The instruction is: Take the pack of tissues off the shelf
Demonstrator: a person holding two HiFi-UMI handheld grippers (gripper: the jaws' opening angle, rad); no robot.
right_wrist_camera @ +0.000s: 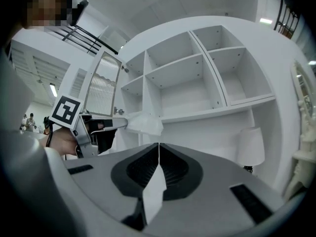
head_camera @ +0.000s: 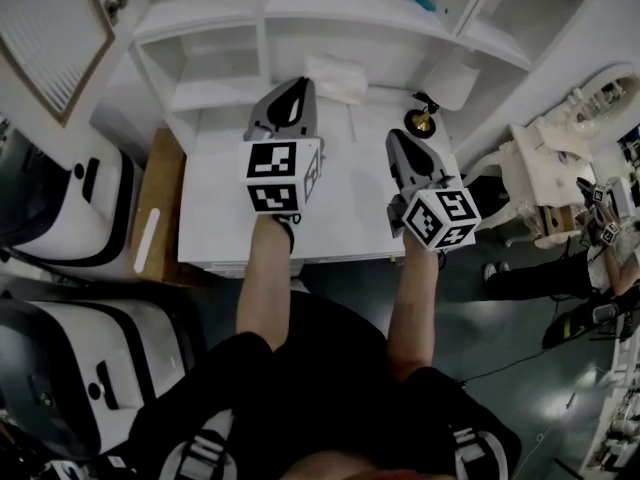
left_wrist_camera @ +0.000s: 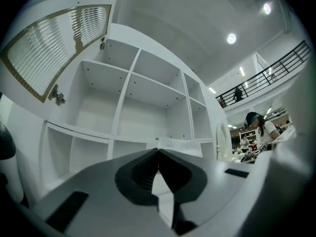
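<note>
The pack of tissues (head_camera: 336, 76) is a soft white packet held in the air in front of the white shelf unit (head_camera: 215, 28). My left gripper (head_camera: 303, 82) is shut on its near edge. In the right gripper view the pack (right_wrist_camera: 143, 124) hangs off the left gripper's tip (right_wrist_camera: 121, 126), clear of the shelves. In the left gripper view the jaws (left_wrist_camera: 158, 151) meet, with the pack (left_wrist_camera: 180, 145) showing just beyond them. My right gripper (head_camera: 396, 138) is to the right, over the white table (head_camera: 220, 218). Its jaws (right_wrist_camera: 159, 145) are shut with nothing between them.
The shelf compartments (right_wrist_camera: 180, 88) look bare. A white lamp (head_camera: 455, 78) and a small black-and-gold object (head_camera: 424, 118) stand at the table's back right. A louvred cabinet door (head_camera: 50, 38) hangs open at left. White ornate furniture (head_camera: 550, 168) and a person's arm (head_camera: 620, 268) are at right.
</note>
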